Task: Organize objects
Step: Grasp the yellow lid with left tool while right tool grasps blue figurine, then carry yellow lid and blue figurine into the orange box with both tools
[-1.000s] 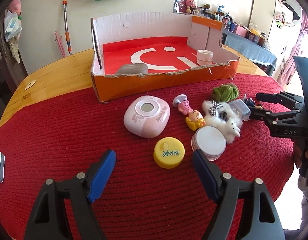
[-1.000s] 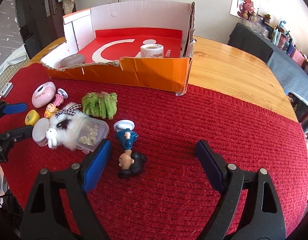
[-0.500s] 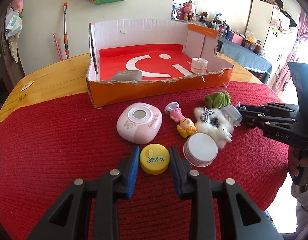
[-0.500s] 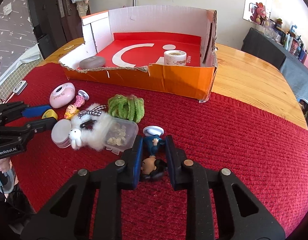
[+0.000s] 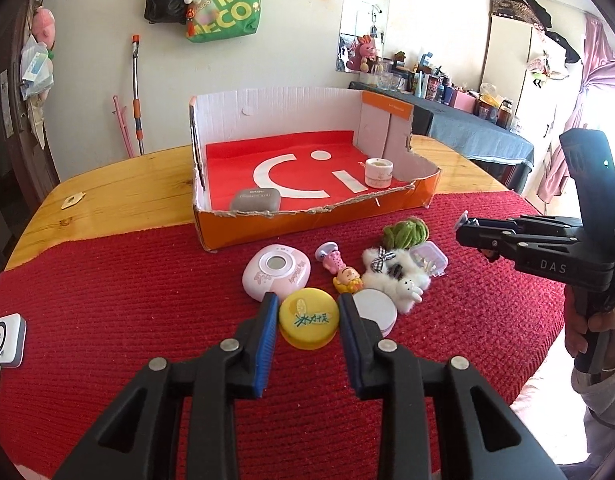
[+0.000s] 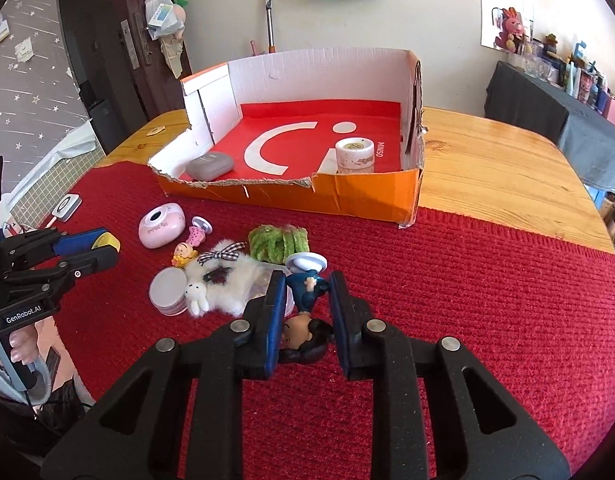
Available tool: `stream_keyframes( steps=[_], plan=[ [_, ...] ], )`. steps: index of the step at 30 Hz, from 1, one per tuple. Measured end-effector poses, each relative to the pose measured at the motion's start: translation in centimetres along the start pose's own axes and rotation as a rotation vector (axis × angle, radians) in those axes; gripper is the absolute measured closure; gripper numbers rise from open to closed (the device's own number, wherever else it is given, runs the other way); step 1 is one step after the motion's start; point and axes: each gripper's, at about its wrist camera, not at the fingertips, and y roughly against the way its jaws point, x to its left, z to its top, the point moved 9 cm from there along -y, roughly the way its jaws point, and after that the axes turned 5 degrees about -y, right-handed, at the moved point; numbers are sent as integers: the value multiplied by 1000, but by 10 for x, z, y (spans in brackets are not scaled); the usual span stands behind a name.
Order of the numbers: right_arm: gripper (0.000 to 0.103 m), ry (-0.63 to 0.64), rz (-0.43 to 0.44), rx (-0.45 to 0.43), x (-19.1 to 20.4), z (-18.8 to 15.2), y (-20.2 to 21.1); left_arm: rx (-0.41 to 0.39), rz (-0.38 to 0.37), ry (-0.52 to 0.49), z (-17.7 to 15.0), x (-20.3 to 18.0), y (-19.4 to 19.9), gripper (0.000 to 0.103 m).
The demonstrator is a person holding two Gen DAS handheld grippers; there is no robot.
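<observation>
My left gripper point(image 5: 308, 312) is shut on a round yellow tin point(image 5: 308, 323), lifted a little off the red mat. My right gripper point(image 6: 305, 294) is shut on a small doll in blue point(image 6: 306, 312), head towards me, its white base pointing away. Ahead stands the open orange box point(image 5: 319, 222) with a red floor, holding a grey case point(image 5: 254, 201) and a roll of tape point(image 5: 378, 172). On the mat lie a pink round device point(image 5: 275, 272), a pink-and-yellow figure point(image 5: 341, 270), a white fluffy toy point(image 5: 395, 278), a white round tin point(image 5: 377, 308), a green scrunchie point(image 5: 405, 232) and a clear small box point(image 5: 429, 258).
The red knitted mat point(image 6: 487, 320) covers the near part of a wooden table point(image 6: 487, 168). A small white device point(image 5: 5, 338) with a cable lies at the mat's left edge. A person's hand point(image 5: 591, 328) holds the right gripper's handle. Cluttered side tables stand behind.
Both grippers went from wide open to shut, the left on the yellow tin and the right on the blue doll. Both have since risen slightly with their objects.
</observation>
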Motion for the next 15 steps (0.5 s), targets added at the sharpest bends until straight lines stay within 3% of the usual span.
stream_keyframes(
  steps=[15],
  plan=[
    [82,-19,3,-12,-4,-1,6,10,-12,-2,-3,-4,1,72]
  ],
)
